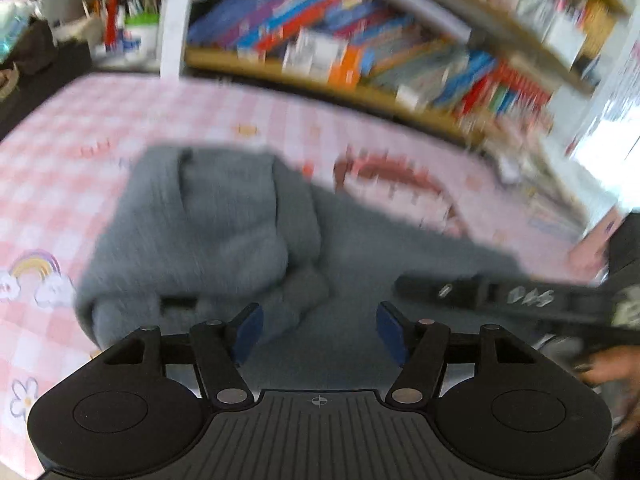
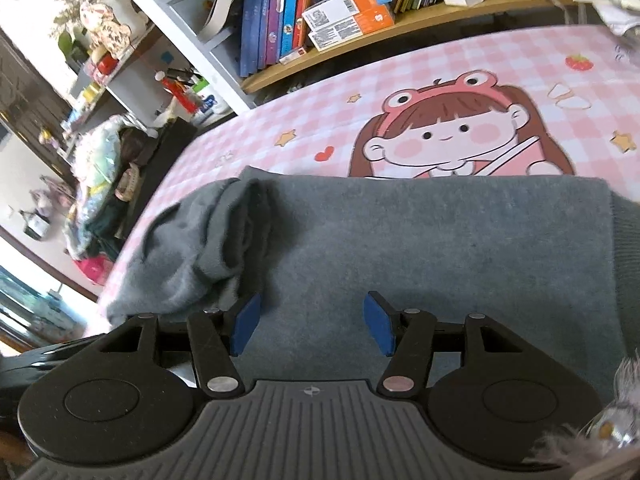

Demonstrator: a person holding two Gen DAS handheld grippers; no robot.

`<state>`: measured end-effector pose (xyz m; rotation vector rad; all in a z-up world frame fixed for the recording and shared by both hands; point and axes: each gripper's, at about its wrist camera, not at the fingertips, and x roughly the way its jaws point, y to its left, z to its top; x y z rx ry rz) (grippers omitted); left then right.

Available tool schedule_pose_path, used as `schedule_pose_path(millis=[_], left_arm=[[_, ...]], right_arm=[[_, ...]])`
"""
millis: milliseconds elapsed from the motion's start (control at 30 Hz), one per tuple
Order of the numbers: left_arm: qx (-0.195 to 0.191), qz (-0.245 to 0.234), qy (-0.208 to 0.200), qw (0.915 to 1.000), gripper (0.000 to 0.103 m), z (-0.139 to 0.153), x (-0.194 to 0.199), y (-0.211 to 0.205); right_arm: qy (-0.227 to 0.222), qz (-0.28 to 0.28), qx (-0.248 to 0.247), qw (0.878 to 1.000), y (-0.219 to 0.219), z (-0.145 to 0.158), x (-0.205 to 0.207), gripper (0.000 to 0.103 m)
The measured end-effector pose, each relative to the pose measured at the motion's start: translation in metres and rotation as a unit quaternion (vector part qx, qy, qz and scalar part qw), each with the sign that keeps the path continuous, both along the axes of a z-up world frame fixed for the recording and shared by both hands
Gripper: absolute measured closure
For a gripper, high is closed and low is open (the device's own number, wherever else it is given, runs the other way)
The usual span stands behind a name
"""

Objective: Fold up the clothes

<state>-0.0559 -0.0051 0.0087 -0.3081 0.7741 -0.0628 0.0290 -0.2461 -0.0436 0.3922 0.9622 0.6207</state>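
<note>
Right wrist view showed one grey garment (image 2: 440,240) lying flat on the pink checked cloth (image 2: 280,136), bunched toward its left edge. Both grippers, left (image 1: 318,334) and right (image 2: 310,326), stood with jaws apart above the fabric, clamping nothing. One shelf (image 2: 400,24) held books.

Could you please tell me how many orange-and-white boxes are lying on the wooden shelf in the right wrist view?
2: the upper box lies on top of the lower box, stacked beside the upright books. Others may be hidden behind them.
</note>
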Motion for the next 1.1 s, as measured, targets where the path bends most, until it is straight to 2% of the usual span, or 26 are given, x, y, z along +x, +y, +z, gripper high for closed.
schedule_pose_path(millis=[133,300,500,633,667,700,733,767,833,900,933,1000,1100], left_arm=[[-0.004,0.054,-0.039,0.9978,0.039,0.014,-0.011,0.024],[-0.01,0.114,-0.049,0.9922,0.039,0.014,-0.024,0.058],[-0.017,0.124,-0.047,0.991,0.039,0.011,-0.028,0.088],[-0.017,0.108,-0.052,0.9926,0.039,0.012,-0.025,0.103],[-0.02,0.106,-0.053,0.9928,0.039,0.011,-0.023,0.107],[-0.023,0.105,-0.053,0.9928,0.039,0.011,-0.022,0.111],[-0.026,0.104,-0.054,0.9928,0.039,0.011,-0.021,0.115],[-0.029,0.102,-0.057,0.9927,0.039,0.012,-0.019,0.118],[-0.035,0.095,-0.065,0.9927,0.039,0.013,-0.015,0.124],[-0.044,0.082,-0.073,0.9929,0.039,0.015,-0.011,0.129],[-0.048,0.076,-0.074,0.9932,0.04,0.015,-0.009,0.13],[-0.056,0.065,-0.069,0.994,0.041,0.011,-0.003,0.131],[-0.061,0.041,-0.055,0.9958,0.043,0.006,0.005,0.128]], right_arm=[[0.037,0.005,0.051,0.998,0.008,-0.003,0.009,0.038],[0.07,0.014,0.08,0.994,0.028,-0.009,0.014,0.035],[0.104,0.005,0.077,0.992,0.053,-0.018,0.018,0.035],[0.12,-0.016,0.071,0.99,0.066,-0.026,0.019,0.046],[0.119,-0.019,0.071,0.99,0.068,-0.025,0.018,0.053],[0.122,-0.022,0.073,0.99,0.07,-0.026,0.017,0.068],[0.125,-0.023,0.075,0.989,0.072,-0.025,0.016,0.077],[0.118,-0.018,0.079,0.99,0.073,-0.019,0.012,0.092],[0.097,-0.008,0.087,0.991,0.074,-0.005,0.004,0.093],[0.067,0.008,0.12,0.99,0.07,0.012,-0.005,0.094],[0.065,0.003,0.116,0.991,0.069,0.013,-0.008,0.094],[0.068,-0.013,0.098,0.993,0.067,0.011,-0.011,0.094],[0.12,-0.045,0.044,0.991,0.068,-0.015,-0.007,0.09]])
